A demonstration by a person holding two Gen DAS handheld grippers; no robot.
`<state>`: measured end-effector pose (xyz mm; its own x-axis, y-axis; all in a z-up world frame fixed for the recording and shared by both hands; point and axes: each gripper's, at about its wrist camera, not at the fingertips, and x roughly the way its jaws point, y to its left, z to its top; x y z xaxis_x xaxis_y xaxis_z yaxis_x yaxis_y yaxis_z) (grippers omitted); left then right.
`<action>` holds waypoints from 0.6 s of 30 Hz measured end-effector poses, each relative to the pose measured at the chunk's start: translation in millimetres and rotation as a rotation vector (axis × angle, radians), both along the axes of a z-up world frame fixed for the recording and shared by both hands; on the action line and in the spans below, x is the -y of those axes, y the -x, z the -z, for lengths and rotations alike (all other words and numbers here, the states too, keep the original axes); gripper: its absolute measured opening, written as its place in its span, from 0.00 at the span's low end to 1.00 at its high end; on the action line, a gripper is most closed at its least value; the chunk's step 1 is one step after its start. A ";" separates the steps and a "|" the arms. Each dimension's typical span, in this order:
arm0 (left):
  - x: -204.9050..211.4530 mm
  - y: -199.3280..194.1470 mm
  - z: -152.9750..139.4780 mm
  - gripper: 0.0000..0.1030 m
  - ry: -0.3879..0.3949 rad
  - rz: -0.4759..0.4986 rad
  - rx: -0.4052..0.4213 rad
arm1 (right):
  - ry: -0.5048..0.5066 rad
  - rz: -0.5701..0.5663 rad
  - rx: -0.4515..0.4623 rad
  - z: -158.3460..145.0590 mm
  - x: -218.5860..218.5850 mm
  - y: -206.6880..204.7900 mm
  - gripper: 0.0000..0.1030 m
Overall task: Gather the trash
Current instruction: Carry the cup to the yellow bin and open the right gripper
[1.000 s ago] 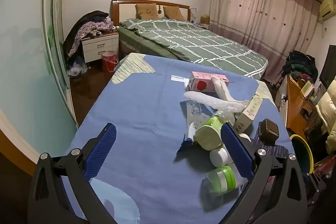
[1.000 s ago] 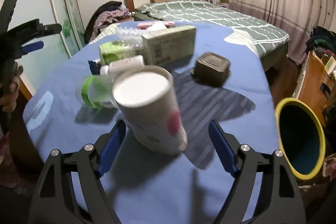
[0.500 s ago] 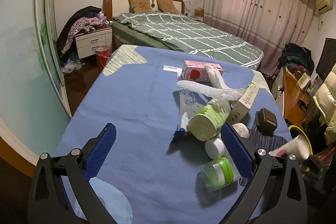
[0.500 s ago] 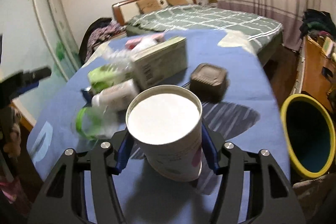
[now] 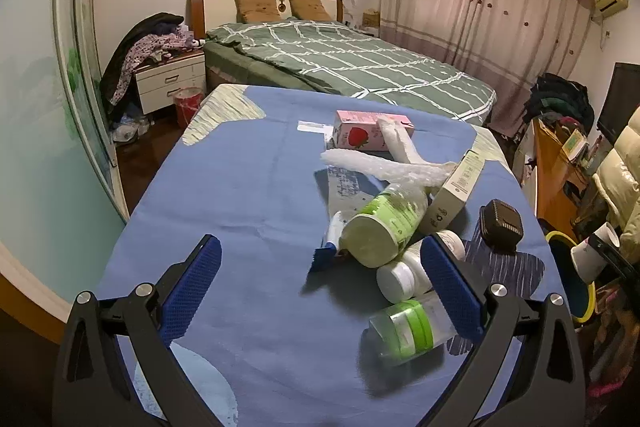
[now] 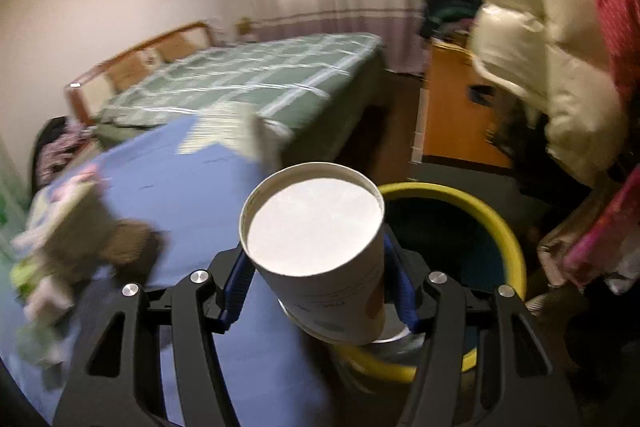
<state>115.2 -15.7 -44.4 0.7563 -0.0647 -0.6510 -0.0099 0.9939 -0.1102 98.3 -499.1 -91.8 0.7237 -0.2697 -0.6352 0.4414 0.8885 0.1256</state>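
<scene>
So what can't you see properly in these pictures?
- Inside the bin: right view, dark, and the cup in the right tongs covers part of it.
- Trash on the table: right view, smeared by motion blur.
- Print on the box: left view, too small to read.
- White jar: left view, partly behind a finger of the open left tongs.
</scene>
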 end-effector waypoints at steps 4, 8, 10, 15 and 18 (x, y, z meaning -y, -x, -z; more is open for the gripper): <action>4.0 -1.9 0.2 0.95 -0.004 0.007 -0.004 | -0.010 0.066 -0.048 19.7 28.2 -12.8 0.55; 6.8 -3.9 1.1 0.95 -0.004 0.014 -0.009 | -0.016 0.107 -0.089 38.3 47.3 -22.0 0.56; 9.4 -4.5 1.1 0.95 -0.006 0.020 -0.011 | -0.023 0.119 -0.104 44.1 50.3 -26.1 0.57; 14.7 -5.9 1.8 0.95 -0.010 0.035 -0.015 | -0.029 0.142 -0.121 52.0 57.9 -30.6 0.60; 17.4 -7.3 2.1 0.95 -0.010 0.046 -0.017 | -0.029 0.151 -0.118 51.9 58.8 -29.8 0.66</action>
<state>122.5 -33.1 -46.5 0.7418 -0.0923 -0.6642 0.0337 0.9944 -0.1006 128.1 -557.9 -143.7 0.5967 -0.3500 -0.7221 0.5823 0.8081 0.0895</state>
